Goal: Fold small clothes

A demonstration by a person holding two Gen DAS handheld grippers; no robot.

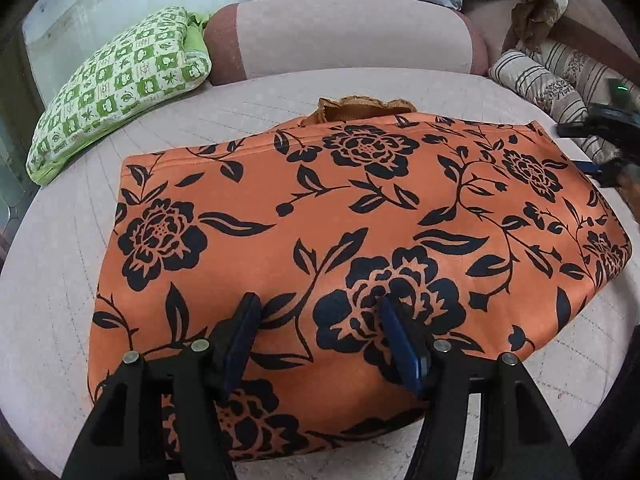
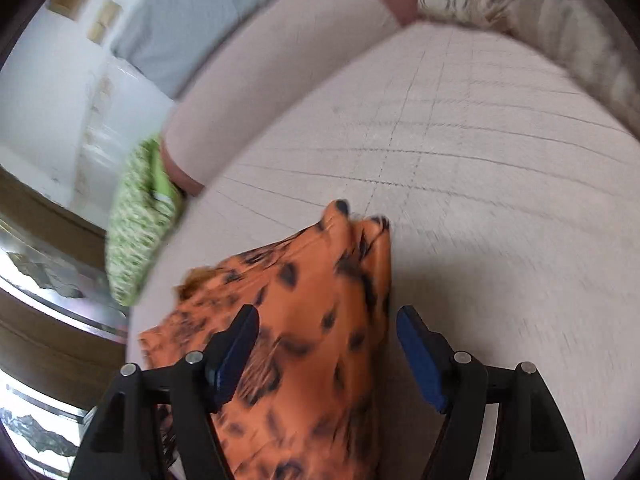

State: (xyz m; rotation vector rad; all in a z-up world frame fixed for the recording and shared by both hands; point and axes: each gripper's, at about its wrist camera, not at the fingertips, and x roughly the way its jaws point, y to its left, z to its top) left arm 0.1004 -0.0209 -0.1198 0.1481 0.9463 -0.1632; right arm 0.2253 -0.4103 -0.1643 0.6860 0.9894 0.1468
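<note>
Spread fingers (image 1: 394,344) of the left gripper (image 1: 320,340) and right gripper (image 2: 326,344) are held over the orange floral garment (image 1: 360,220) on the bed (image 1: 60,300), where its folded layers could be dragged askew.

My left camera looks down from close above the orange flowered cloth (image 1: 360,220), facing the sofa back (image 1: 352,36). My right camera sits low by the cloth's edge, tilted and blurry. Both see the green pillow (image 1: 120,84).
</note>
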